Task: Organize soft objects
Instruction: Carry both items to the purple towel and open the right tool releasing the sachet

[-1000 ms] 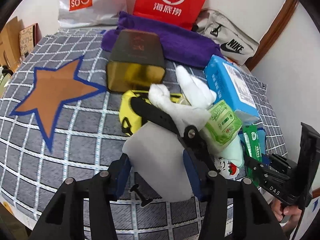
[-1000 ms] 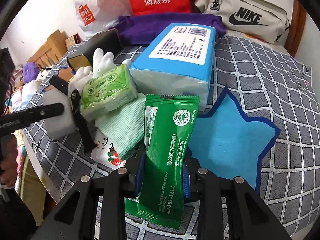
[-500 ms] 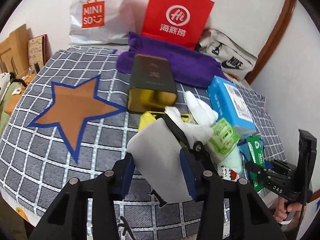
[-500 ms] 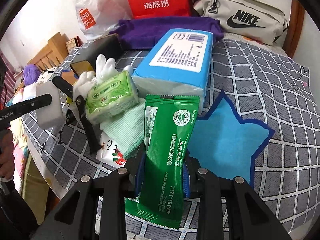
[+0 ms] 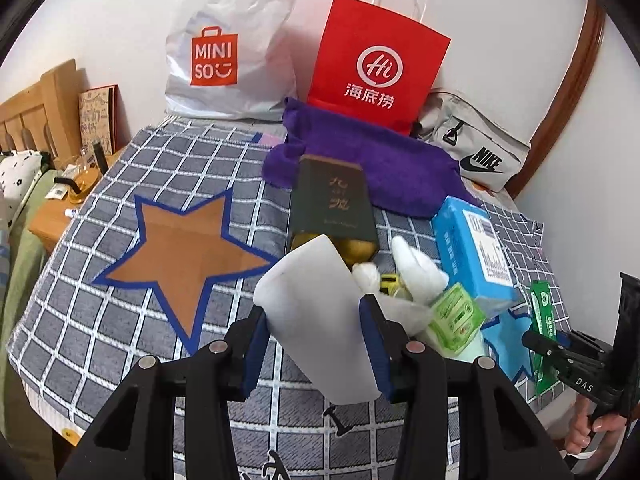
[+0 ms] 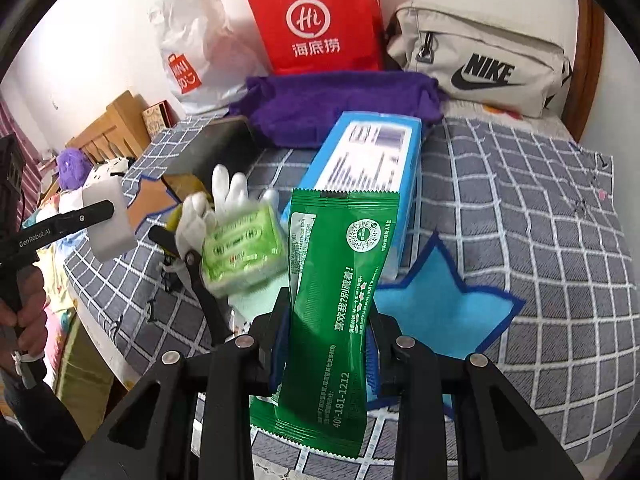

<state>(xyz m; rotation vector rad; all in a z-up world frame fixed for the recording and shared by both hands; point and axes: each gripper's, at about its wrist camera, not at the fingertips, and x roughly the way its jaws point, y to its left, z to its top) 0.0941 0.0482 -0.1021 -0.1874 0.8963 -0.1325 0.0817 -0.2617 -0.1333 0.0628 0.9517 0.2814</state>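
Note:
My left gripper [image 5: 316, 332] is shut on a white sponge block [image 5: 316, 312], held above the checked cloth; the same white sponge block [image 6: 106, 224] shows at the left of the right wrist view. My right gripper [image 6: 328, 332] is shut on a green sachet [image 6: 334, 300] that stands up between its blue pads. On the cloth lie a white glove [image 6: 224, 200], a pale green tissue pack [image 6: 242, 252], a blue tissue box [image 6: 368, 172] and a dark tin [image 5: 332, 204] with a gold inside. A mint cloth [image 6: 256, 304] lies under the tissue pack.
A purple towel [image 5: 360, 164], a red paper bag [image 5: 376, 64], a white Miniso bag [image 5: 228, 44] and a grey Nike pouch [image 6: 484, 64] line the back wall. An orange star [image 5: 180, 252] and a blue star [image 6: 436, 308] mark the cloth. Black shears [image 6: 200, 276] lie by the glove.
Both grippers have risen with their loads. The sponge has come up off the cloth and away from the pile. The sachet stays gripped the same way.

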